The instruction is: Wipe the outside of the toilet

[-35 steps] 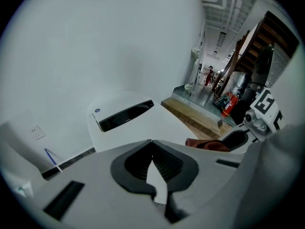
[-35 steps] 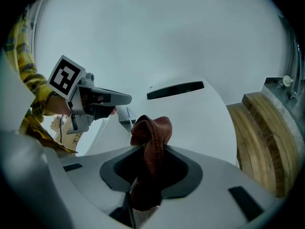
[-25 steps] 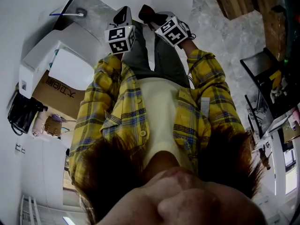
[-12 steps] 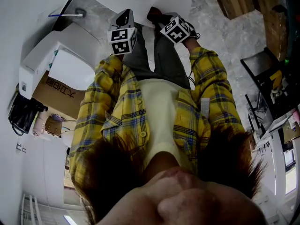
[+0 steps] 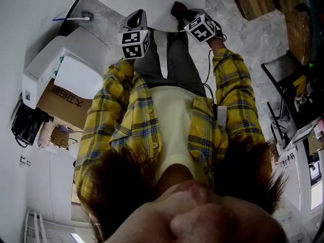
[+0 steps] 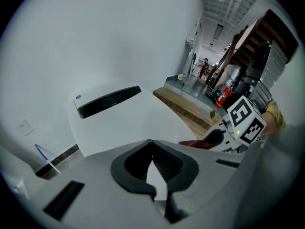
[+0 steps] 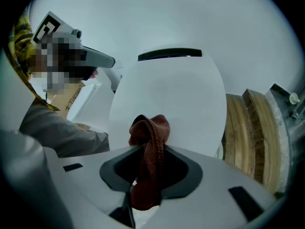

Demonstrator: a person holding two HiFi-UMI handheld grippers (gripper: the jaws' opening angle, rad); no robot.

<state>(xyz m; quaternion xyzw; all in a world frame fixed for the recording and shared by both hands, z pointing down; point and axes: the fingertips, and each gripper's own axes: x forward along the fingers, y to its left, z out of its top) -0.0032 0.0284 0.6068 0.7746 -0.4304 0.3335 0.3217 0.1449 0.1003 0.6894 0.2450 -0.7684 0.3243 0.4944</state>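
Plainly, a reddish-brown cloth [image 7: 151, 128] was held clamped between the jaws of the right gripper [image 7: 148, 147], with its bunched end pushed out towards the white toilet [image 7: 171, 94]. The toilet was seen straight ahead, its lid [image 6: 138, 123] down and close to the cloth, though whether the two touched could not be told. The left gripper [image 6: 152, 143] was held beside it above the lid's front, its jaws pressed together with nothing caught between them. The wiping was judged to be hardly begun. For the step to be done well, the bunched end would need to be pressed against the outer surface and drawn across it in overlapping strokes. The hard jaw tips should be kept off the toilet, and the idle left gripper kept out of the cloth's path.
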